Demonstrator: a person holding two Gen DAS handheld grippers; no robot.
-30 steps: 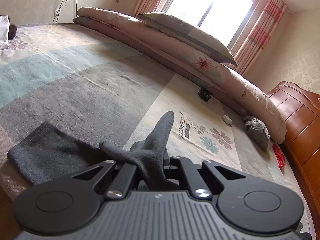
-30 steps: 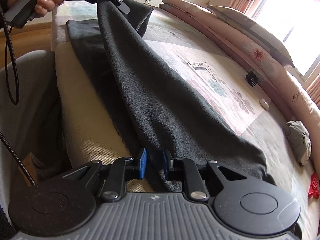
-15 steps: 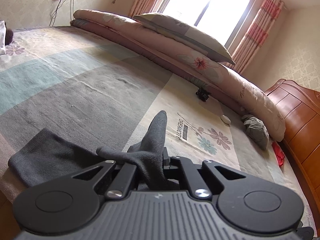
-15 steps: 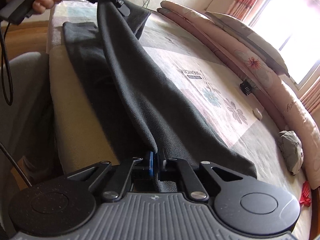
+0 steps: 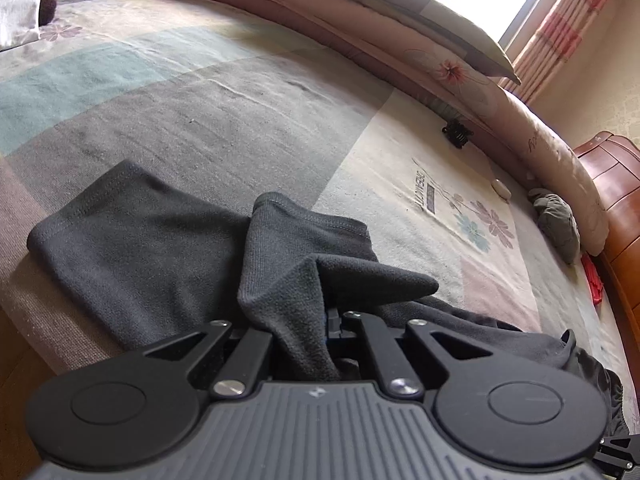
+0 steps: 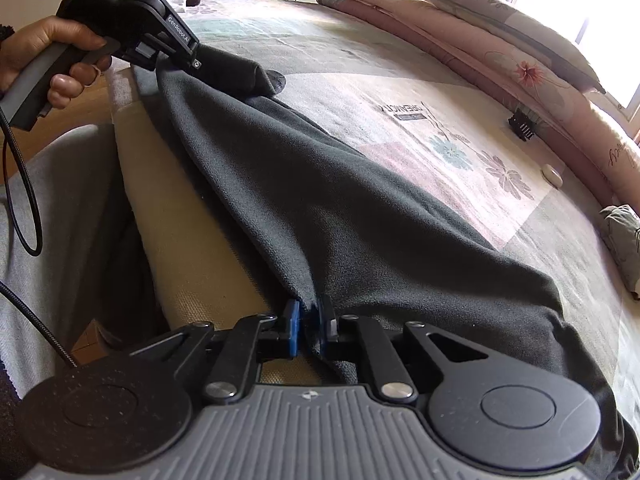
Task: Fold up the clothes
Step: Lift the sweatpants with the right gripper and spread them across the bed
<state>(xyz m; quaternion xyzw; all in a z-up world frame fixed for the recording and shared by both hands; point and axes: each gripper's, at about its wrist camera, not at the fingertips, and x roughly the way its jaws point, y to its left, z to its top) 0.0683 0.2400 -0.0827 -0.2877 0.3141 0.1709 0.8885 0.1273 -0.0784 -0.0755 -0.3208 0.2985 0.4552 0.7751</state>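
While the person's bare hand (image 6: 52, 60) grips the grey handle of the left gripper (image 5: 320, 320) near the bed's front edge, that tool is closed on a bunched corner of the dark grey fleece garment (image 6: 360, 208). In the right wrist view the left tool sits low, just above the patchwork bedspread with flower prints (image 5: 200, 92), its black body tilted down toward the cloth. The right gripper (image 6: 308, 324) is also low at the bed's front edge, and its blue-padded fingers (image 6: 293, 328) stand narrow, pinching a thin fold of the same garment.

Between the two tools the garment runs as one long band along the front edge of the bedspread, with a soft ridge from one grip to the other. It looks matte and fuzzy. Beyond the left gripper, one folded part with a stitched hem lies flat on the bedspread, and another flap stands up in loose folds. Part of the garment hangs over the beige mattress side (image 6: 192, 248).
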